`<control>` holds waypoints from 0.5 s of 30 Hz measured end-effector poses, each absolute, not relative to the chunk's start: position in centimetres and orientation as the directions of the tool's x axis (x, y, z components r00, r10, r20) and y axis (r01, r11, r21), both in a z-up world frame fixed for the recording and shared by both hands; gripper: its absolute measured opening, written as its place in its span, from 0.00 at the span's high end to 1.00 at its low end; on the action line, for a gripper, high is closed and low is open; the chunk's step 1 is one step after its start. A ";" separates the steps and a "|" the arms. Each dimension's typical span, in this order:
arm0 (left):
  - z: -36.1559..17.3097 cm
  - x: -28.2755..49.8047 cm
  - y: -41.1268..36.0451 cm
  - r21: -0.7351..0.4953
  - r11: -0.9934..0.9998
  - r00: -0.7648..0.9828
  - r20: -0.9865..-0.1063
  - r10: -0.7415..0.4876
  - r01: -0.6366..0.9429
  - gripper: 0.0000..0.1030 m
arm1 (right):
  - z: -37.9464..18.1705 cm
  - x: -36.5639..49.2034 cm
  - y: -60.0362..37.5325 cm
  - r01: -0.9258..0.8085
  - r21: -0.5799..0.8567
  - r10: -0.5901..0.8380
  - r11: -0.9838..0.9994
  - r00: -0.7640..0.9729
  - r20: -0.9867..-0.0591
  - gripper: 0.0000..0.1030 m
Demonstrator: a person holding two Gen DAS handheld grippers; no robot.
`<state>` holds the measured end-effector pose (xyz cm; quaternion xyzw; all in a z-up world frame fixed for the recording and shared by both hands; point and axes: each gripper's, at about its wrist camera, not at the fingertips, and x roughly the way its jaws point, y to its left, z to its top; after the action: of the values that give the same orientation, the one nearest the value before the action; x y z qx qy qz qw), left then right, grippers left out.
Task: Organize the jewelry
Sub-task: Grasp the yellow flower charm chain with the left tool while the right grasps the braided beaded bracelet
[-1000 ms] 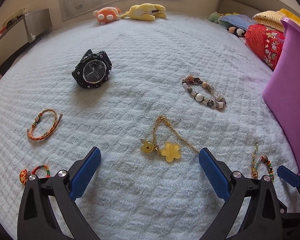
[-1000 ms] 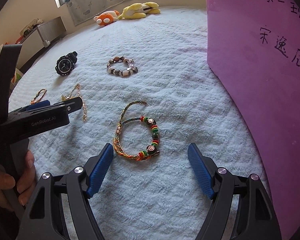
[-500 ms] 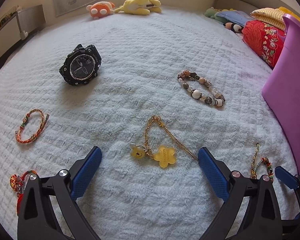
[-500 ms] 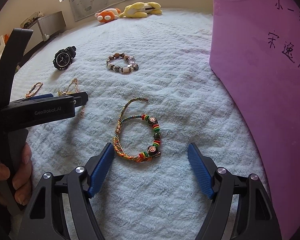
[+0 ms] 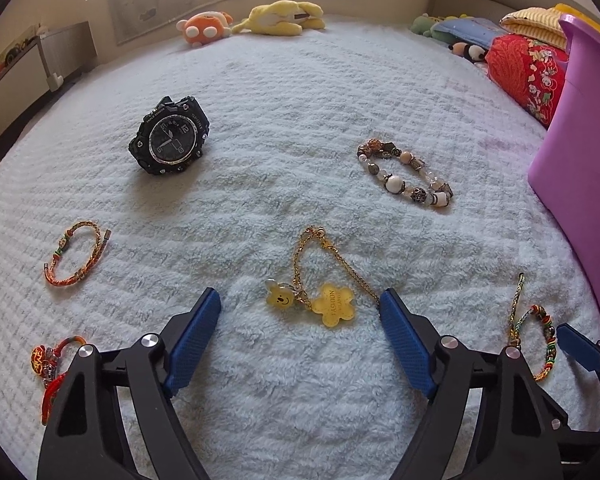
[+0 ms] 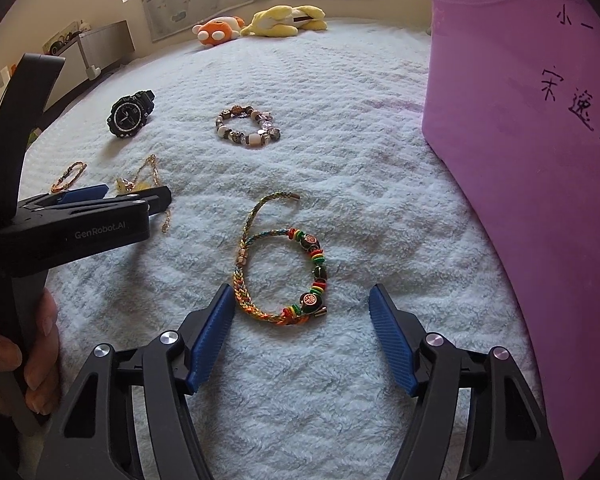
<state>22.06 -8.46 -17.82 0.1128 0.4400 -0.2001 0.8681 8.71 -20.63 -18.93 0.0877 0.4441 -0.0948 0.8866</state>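
Left gripper [image 5: 300, 332]: I see it spread wide, empty, straddling gold charm chain [image 5: 316, 280].
Right gripper [image 6: 302, 336]: gaping, holding nothing; braided beaded bracelet [image 6: 284, 264] lies just ahead on white blanket [image 6: 340, 184].

Colours on the white bedspread

The bedspread [image 5: 300, 120] was white with a quilted weave; the watch [image 5: 170, 140] black, the box [image 6: 540, 160] purple with black handwriting. The chain [image 5: 320, 264] was gold with yellow charms, the beads [image 5: 406, 176] brown, white and clear, the braid [image 6: 284, 264] multicoloured with red, yellow and green rings. Finger pads [image 5: 194, 336] were blue.
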 end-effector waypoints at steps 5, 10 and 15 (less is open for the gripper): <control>-17.7 21.7 -8.8 0.040 0.886 0.542 -0.804 -0.246 0.462 0.32 | -18.8 8.7 -20.4 0.239 0.069 -0.089 0.968 0.591 -0.801 0.44; -17.7 21.6 -9.0 0.050 0.881 0.547 -0.800 -0.246 0.470 0.36 | -18.7 8.9 -20.1 0.231 0.055 -0.095 0.971 0.590 -0.802 0.50; -17.7 21.5 -9.1 0.055 0.879 0.552 -0.796 -0.248 0.474 0.40 | -18.6 8.7 -20.6 0.245 0.071 -0.089 0.967 0.587 -0.804 0.58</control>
<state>21.46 -9.12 -17.69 0.1331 0.4254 -0.2072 0.8708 8.70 -20.58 -18.60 0.0875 0.4443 -0.0943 0.8866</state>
